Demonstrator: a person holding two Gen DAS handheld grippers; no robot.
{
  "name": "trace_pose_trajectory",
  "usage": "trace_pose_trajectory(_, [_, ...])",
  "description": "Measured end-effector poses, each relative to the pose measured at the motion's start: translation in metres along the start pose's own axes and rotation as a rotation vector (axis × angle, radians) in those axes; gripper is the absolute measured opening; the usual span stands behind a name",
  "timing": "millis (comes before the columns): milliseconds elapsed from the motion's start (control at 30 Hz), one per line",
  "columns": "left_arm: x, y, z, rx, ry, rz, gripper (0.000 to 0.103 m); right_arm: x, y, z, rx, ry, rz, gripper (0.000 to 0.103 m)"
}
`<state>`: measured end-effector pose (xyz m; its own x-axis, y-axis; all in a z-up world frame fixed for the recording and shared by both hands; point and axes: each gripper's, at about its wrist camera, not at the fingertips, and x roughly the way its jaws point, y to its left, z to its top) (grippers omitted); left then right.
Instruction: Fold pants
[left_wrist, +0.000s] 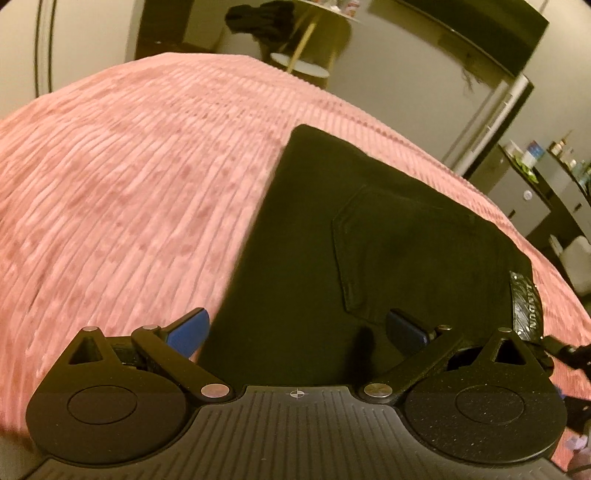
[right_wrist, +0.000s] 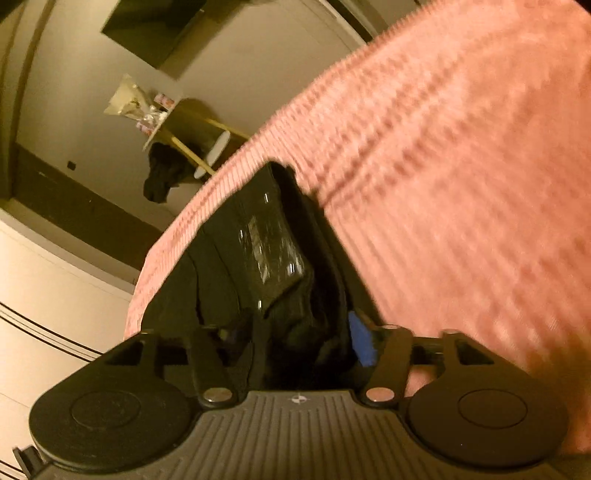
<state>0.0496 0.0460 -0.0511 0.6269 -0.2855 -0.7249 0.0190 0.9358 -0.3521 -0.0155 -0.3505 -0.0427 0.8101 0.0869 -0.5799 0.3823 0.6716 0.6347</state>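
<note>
Looking through the left wrist, the left hand-held gripper (left_wrist: 295, 326) hangs released over folded black pants (left_wrist: 369, 236) on the pink bedspread (left_wrist: 129, 184). Right wrist: right hand-held gripper (right_wrist: 291, 332) seems clenched on the waistband, so I'd keep layers aligned.

Bed covered by a pink ribbed blanket (left_wrist: 129, 177), filling most of both views under warm, dim yellowish light. Beyond the bed's far edge stands a small round side table (left_wrist: 314, 22) with gold legs and a lower white shelf; dark clothing (left_wrist: 258, 18) is draped over its edge and small packaged items sit on its top, against plain light walls (left_wrist: 388, 66) with a dark baseboard. To the right in the left wrist view, a dark cabinet (left_wrist: 524, 192) carries bottles and containers, beside a tall mirrored or metallic panel (left_wrist: 491, 110).
</note>
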Motion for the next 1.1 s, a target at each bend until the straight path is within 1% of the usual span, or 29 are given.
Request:
trace_pose_trajectory(33, [0.003,0.0,0.004,0.005,0.005,-0.006,0.103,-0.001,0.0,0.006,-0.034,-0.001,-0.023,0.066])
trace_pose_trajectory(100, [0.011,0.003,0.014,-0.003,0.02,-0.023,0.103,-0.004,-0.004,0.01,-0.073,0.022,-0.017,0.067])
trace_pose_trajectory(167, [0.025,0.008,0.027,-0.022,0.071,-0.071,0.103,0.006,-0.011,0.017,-0.082,0.098,0.03,0.067])
trace_pose_trajectory(267, [0.046,0.017,0.043,-0.049,0.129,-0.131,0.103,0.026,-0.022,0.021,-0.075,0.185,0.081,0.067])
trace_pose_trajectory(333, [0.063,0.023,0.051,-0.081,0.187,-0.163,0.103,0.038,-0.031,0.026,-0.047,0.212,0.116,0.067])
trace_pose_trajectory(367, [0.07,0.027,0.054,-0.096,0.212,-0.205,0.103,0.041,-0.035,0.028,-0.026,0.211,0.15,0.067])
trace_pose_trajectory(400, [0.075,0.027,0.056,-0.1,0.218,-0.237,0.103,0.045,-0.038,0.031,-0.003,0.211,0.18,0.067])
trace_pose_trajectory(500, [0.088,0.026,0.065,-0.075,0.229,-0.293,0.103,0.062,-0.045,0.039,0.061,0.242,0.251,0.069])
trace_pose_trajectory(600, [0.101,0.017,0.073,-0.01,0.238,-0.299,0.103,0.077,-0.041,0.042,0.064,0.253,0.272,0.069])
trace_pose_trajectory(667, [0.106,0.01,0.076,0.036,0.229,-0.29,0.103,0.086,-0.033,0.043,0.046,0.258,0.267,0.064])
trace_pose_trajectory(733, [0.106,0.005,0.078,0.05,0.207,-0.284,0.103,0.09,-0.023,0.042,0.022,0.259,0.249,0.052])
trace_pose_trajectory(767, [0.105,0.004,0.077,0.05,0.196,-0.28,0.101,0.088,-0.019,0.042,0.004,0.253,0.239,0.05])
trace_pose_trajectory(800, [0.102,0.002,0.076,0.053,0.185,-0.282,0.097,0.085,-0.016,0.041,-0.008,0.244,0.238,0.045])
trace_pose_trajectory(833, [0.098,0.003,0.075,0.055,0.174,-0.286,0.094,0.082,-0.014,0.041,-0.007,0.236,0.243,0.042])
trace_pose_trajectory(900, [0.092,0.008,0.078,0.038,0.165,-0.298,0.081,0.076,-0.01,0.041,-0.01,0.221,0.246,0.039])
trace_pose_trajectory(933, [0.091,0.011,0.08,0.024,0.167,-0.302,0.078,0.074,-0.004,0.041,-0.02,0.215,0.241,0.037])
trace_pose_trajectory(1000, [0.086,0.014,0.085,0.009,0.16,-0.31,0.067,0.072,0.012,0.043,-0.046,0.203,0.234,0.036])
trace_pose_trajectory(1033, [0.082,0.014,0.086,0.015,0.15,-0.309,0.064,0.072,0.017,0.045,-0.049,0.2,0.24,0.035])
trace_pose_trajectory(1067, [0.078,0.012,0.088,0.023,0.134,-0.313,0.059,0.072,0.025,0.047,-0.059,0.192,0.247,0.035])
trace_pose_trajectory(1100, [0.074,0.011,0.089,0.026,0.122,-0.316,0.057,0.07,0.033,0.049,-0.075,0.182,0.253,0.034])
